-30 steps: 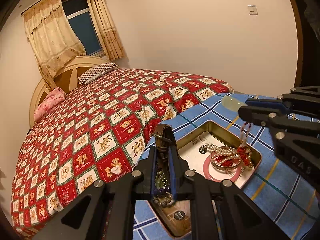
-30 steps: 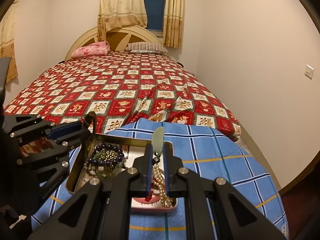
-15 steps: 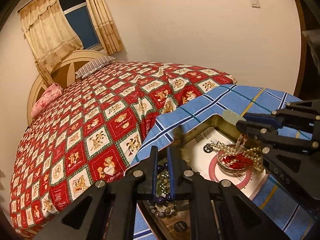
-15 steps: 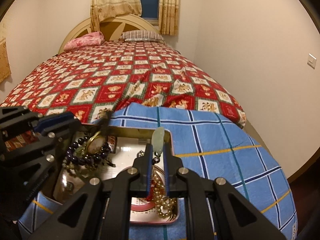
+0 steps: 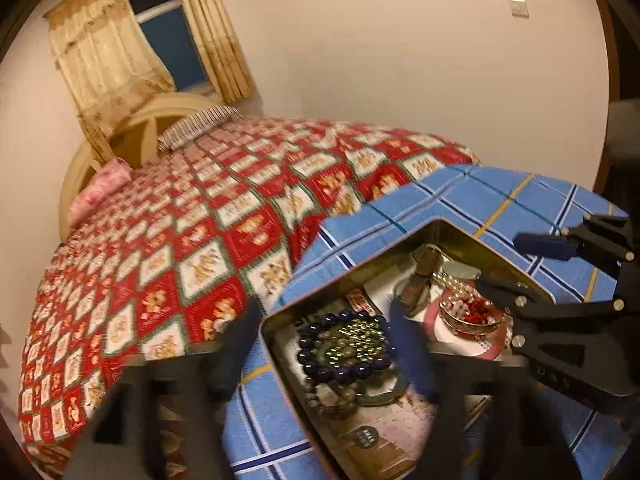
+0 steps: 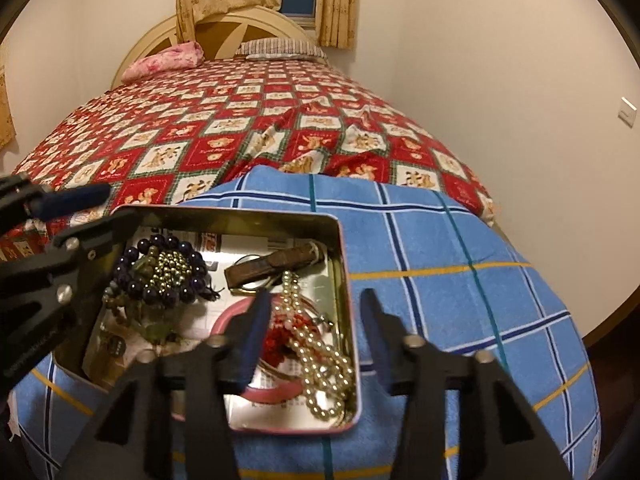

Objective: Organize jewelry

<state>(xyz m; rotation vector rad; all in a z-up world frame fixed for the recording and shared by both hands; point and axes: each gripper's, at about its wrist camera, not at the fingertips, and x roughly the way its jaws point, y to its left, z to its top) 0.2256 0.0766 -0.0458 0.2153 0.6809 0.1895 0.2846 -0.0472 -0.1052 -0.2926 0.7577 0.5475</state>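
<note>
Left gripper (image 5: pixel 320 344) and right gripper (image 6: pixel 316 324): jaws just opened, spread, empty. Dark bead bracelets (image 6: pixel 160 268) and pearl necklace (image 6: pixel 316 344) released into shallow rectangular metal tin (image 6: pixel 344 264); necklace long axis runs front-to-back.

blue checked cloth (image 6: pixel 460 248) carries open tin (image 6: pixel 347 280).

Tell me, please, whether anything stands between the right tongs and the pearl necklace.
Nothing visible does: the right tongs, their jaws just opening, hang over the tin with the pearl necklace lying loose between them.
</note>
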